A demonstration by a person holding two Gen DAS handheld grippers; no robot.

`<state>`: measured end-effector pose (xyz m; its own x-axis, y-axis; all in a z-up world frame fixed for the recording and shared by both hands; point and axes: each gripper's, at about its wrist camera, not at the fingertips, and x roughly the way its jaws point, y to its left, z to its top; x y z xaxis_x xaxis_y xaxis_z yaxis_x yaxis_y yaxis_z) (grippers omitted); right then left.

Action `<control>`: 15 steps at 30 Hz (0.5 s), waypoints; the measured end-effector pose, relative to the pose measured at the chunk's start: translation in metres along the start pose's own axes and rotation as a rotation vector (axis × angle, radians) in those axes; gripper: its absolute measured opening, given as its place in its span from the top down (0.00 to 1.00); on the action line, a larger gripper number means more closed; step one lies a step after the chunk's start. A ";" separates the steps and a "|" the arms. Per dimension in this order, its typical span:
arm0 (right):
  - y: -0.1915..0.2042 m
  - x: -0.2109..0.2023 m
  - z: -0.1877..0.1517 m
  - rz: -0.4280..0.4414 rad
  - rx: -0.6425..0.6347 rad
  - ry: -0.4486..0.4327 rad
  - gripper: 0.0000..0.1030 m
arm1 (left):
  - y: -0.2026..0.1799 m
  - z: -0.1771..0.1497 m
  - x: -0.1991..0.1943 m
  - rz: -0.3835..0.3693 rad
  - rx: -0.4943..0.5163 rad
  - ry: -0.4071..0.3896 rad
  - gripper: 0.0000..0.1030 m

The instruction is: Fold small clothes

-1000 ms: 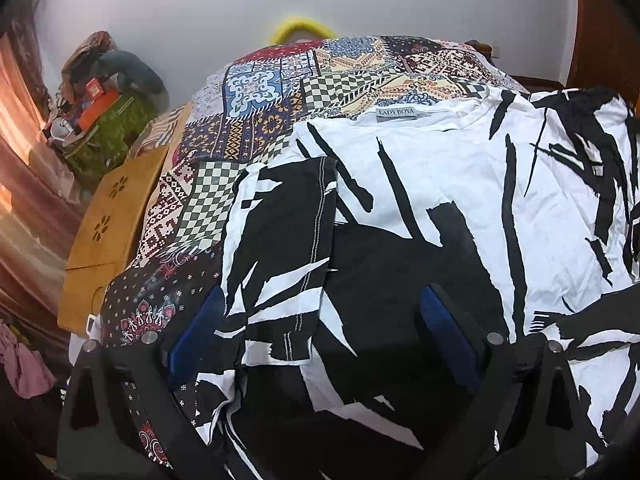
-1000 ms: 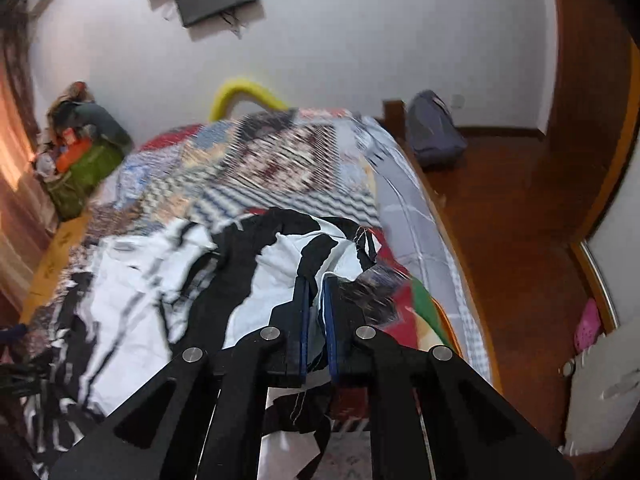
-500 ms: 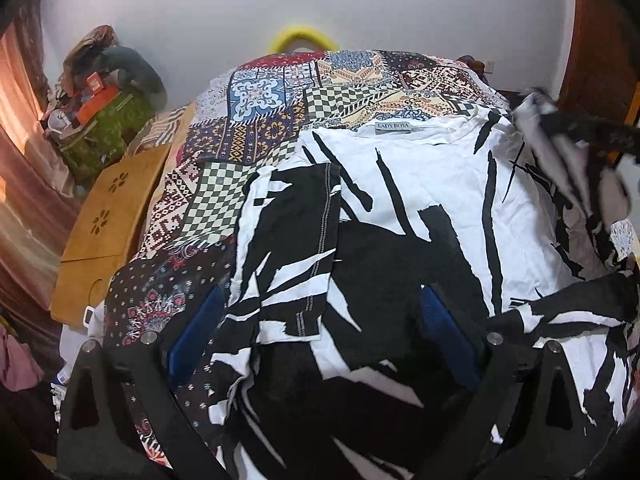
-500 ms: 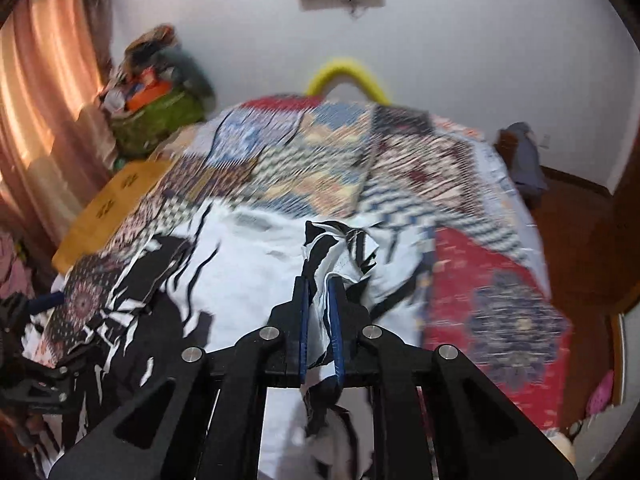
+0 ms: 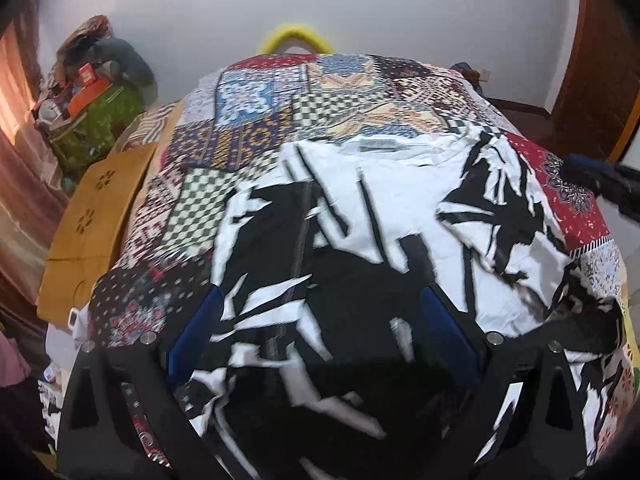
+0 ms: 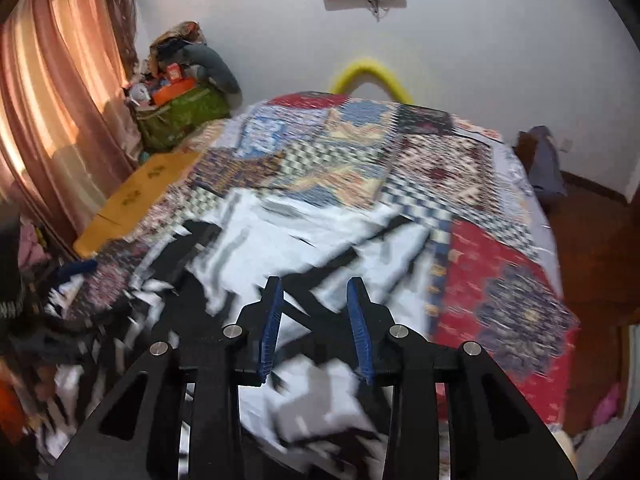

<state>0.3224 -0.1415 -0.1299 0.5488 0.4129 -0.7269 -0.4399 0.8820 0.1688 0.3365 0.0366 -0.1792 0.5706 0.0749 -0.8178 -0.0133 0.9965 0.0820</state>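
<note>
A black-and-white patterned shirt point(image 5: 384, 216) lies spread on the patchwork bedspread point(image 5: 256, 128), neck label toward the far end. Its left sleeve is folded inward over the body, and its right side point(image 5: 496, 208) also lies folded inward. My left gripper point(image 5: 320, 312) is open wide, low over the shirt's lower part, holding nothing. My right gripper point(image 6: 316, 304) is open and empty above the shirt's right side point(image 6: 304, 240); it also shows at the right edge of the left wrist view point(image 5: 604, 180). The right wrist view is motion-blurred.
A wooden board point(image 5: 92, 216) lies along the bed's left side. A green bag with clutter point(image 5: 100, 116) stands in the far left corner by the curtain point(image 6: 48, 120). A yellow curved object point(image 5: 294, 34) sits behind the bed. Wooden floor point(image 6: 592, 240) lies to the right.
My right gripper carried the shirt's right side inward, then opened and let it go. The right side now lies folded on the shirt. My left gripper stayed open, shifting slightly.
</note>
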 end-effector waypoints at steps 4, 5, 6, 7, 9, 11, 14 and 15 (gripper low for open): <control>-0.026 0.005 -0.025 -0.066 0.000 0.058 0.71 | -0.028 0.015 0.016 -0.026 0.035 0.021 0.03; -0.030 0.006 -0.030 -0.070 0.005 0.068 0.71 | -0.035 0.019 0.021 -0.034 0.044 0.027 0.03; -0.035 0.008 -0.035 -0.068 0.014 0.081 0.71 | -0.042 0.022 0.026 -0.042 0.054 0.033 0.03; -0.040 0.011 -0.041 -0.056 0.028 0.096 0.71 | -0.051 0.026 0.031 -0.047 0.064 0.041 0.03; -0.042 0.017 -0.048 -0.034 0.028 0.119 0.71 | -0.065 0.032 0.042 -0.059 0.079 0.057 0.03; -0.038 0.023 -0.052 -0.025 -0.011 0.134 0.71 | -0.078 0.037 0.053 -0.074 0.093 0.076 0.03; -0.027 0.040 -0.061 -0.047 -0.111 0.185 0.71 | -0.095 0.041 0.069 -0.085 0.116 0.103 0.03; -0.025 0.046 -0.064 -0.055 -0.133 0.205 0.71 | -0.099 0.041 0.074 -0.073 0.125 0.111 0.03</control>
<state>0.3128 -0.1592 -0.2102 0.4246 0.2986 -0.8547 -0.5105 0.8586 0.0463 0.4136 -0.0577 -0.2246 0.4717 0.0125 -0.8817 0.1310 0.9878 0.0841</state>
